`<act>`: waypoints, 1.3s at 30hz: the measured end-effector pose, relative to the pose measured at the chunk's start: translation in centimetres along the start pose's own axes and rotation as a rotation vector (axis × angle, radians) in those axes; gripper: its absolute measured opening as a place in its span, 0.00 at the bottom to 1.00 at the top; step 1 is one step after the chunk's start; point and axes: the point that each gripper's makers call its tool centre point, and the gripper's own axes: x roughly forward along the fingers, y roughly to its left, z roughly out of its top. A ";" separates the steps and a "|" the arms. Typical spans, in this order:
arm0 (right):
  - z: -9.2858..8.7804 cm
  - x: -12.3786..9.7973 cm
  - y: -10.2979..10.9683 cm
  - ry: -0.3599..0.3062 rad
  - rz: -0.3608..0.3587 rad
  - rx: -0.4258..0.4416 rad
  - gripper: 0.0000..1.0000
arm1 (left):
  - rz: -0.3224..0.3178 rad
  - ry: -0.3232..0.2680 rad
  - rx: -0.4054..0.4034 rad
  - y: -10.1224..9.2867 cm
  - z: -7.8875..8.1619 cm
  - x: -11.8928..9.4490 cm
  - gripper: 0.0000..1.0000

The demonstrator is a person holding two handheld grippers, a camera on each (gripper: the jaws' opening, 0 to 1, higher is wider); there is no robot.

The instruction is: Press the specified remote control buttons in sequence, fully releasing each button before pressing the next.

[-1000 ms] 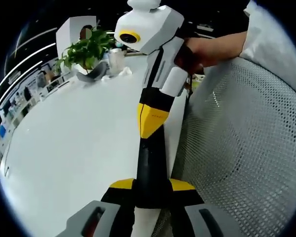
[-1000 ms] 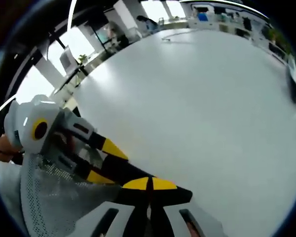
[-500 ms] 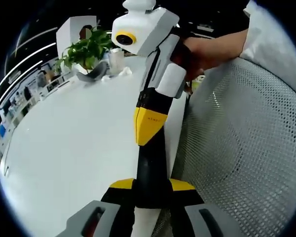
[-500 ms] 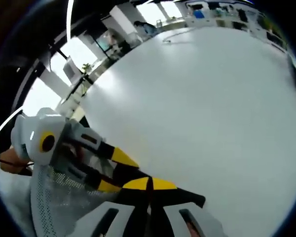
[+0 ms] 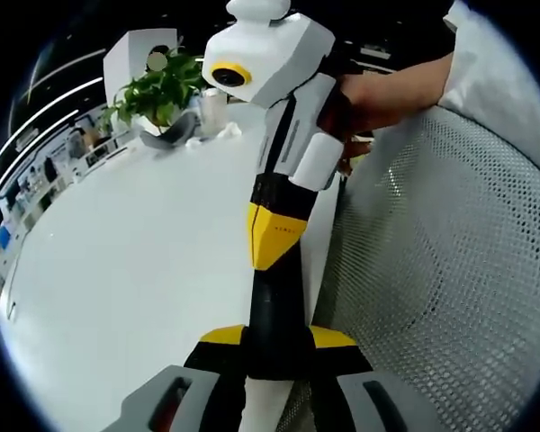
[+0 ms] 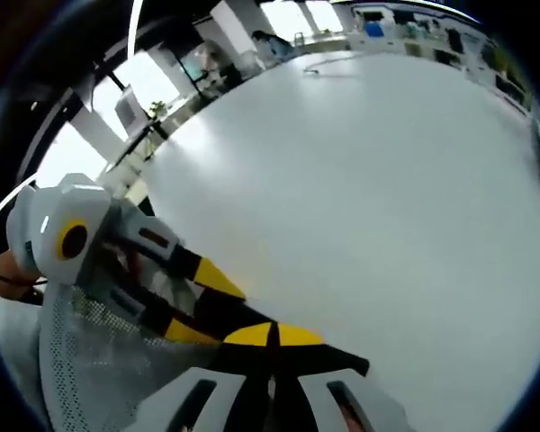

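The left gripper [image 5: 277, 340] was held with its jaws spread, and the right gripper [image 6: 272, 337], its jaws pressed together, was laid between them. Where the remote control lay could not be told. Both were held over the near edge of the white surface [image 5: 135, 270], beside a mesh chair back [image 5: 450, 270]. Open room was seen across the surface as far as a potted plant [image 5: 157, 90] at its far end.
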 end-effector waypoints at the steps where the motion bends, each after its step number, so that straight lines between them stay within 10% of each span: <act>1: 0.0 0.0 -0.1 -0.002 0.008 0.030 0.00 | 0.000 0.000 0.000 0.0 0.0 0.0 0.25; 39: -0.1 0.0 0.0 -0.005 0.022 0.074 0.00 | -0.002 -0.005 0.000 0.0 -0.1 0.0 0.24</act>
